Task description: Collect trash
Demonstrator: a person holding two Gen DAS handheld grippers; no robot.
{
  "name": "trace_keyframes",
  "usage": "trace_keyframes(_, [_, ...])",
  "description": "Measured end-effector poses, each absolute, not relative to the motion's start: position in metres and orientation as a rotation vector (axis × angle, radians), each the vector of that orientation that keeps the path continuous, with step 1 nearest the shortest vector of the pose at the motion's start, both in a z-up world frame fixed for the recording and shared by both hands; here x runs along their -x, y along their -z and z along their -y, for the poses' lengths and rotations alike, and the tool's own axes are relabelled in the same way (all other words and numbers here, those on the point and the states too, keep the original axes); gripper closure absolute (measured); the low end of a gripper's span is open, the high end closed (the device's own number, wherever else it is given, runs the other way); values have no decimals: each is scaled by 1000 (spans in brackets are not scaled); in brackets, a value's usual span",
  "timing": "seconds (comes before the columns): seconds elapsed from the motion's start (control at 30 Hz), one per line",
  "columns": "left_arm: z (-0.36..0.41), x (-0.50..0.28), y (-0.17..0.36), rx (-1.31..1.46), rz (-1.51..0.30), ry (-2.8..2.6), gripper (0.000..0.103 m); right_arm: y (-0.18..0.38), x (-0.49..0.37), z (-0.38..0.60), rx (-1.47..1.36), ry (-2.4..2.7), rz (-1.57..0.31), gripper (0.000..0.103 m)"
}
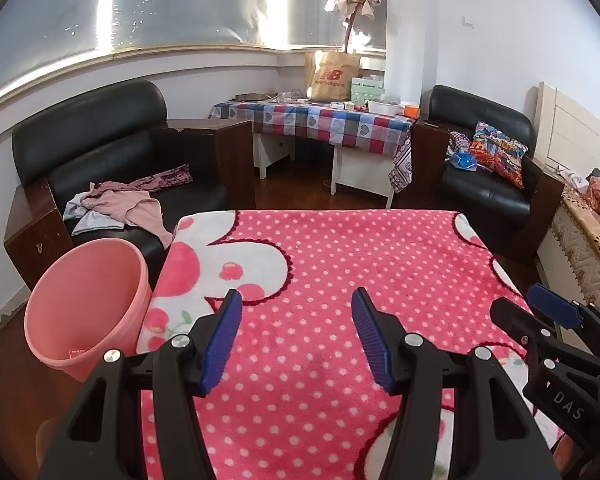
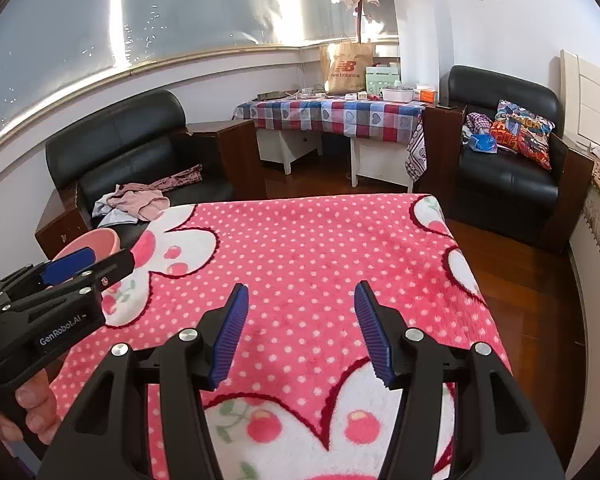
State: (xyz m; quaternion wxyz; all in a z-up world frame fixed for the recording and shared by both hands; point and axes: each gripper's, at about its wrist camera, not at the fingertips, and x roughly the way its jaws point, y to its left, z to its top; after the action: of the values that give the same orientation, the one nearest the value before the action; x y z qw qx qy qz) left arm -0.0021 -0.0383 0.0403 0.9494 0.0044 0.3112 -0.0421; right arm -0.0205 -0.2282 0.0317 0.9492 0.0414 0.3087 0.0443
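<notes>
pink bin (image 1: 88, 312) | left of left gripper (image 1: 296, 304) | apart

Pink bin (image 1: 88, 312), upright, beside blanket

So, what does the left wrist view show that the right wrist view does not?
Only the left wrist view shows the inside of the pink bin, with a scrap at its bottom.

Only the right wrist view shows the hand under the left claw.

Both share the pink dotted blanket, two black armchairs, the checked table and both claws open, holding nothing; the right claw too.
</notes>
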Motion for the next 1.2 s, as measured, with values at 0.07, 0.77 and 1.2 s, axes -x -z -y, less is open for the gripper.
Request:
trace_keyframes(0.07, [38,-8,-34,-15,-653,86,46,-27,10,228,-59,-84,-641,47])
trace_keyframes(0.77, [24,-111,66,-12,-910,18,46,62,-91,260,-10,-12,-904,47])
trace_keyframes(1.2, [24,-117,74,-15,-923,14,42,69,-98,260,-7,1,-932,41])
